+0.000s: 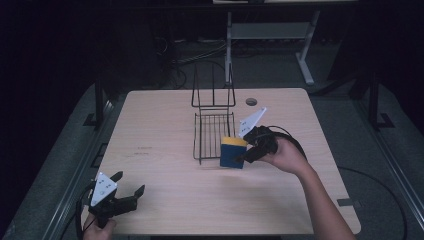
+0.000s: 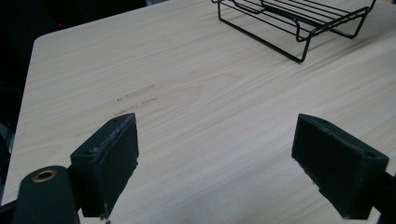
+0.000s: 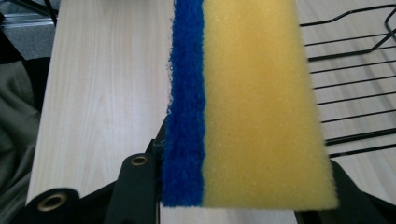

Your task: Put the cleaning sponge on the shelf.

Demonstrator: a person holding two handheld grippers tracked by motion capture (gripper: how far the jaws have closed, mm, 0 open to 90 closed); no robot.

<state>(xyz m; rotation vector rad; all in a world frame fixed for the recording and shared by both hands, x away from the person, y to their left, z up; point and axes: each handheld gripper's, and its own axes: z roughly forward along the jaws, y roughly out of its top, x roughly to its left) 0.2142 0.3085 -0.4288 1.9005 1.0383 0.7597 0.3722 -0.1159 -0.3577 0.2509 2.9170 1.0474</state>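
Note:
A yellow sponge with a blue scouring face is held on edge by my right gripper, which is shut on it just right of the black wire rack. In the right gripper view the sponge stands between the jaws, with the rack's wires behind it to the right. My left gripper rests near the table's front left corner, open, with bare table between its pads. The rack shows far off in the left gripper view.
The light wooden table has a round cable hole near its far edge. The rack's upright wire back rises behind its flat grid. A desk frame and cables lie on the dark floor beyond.

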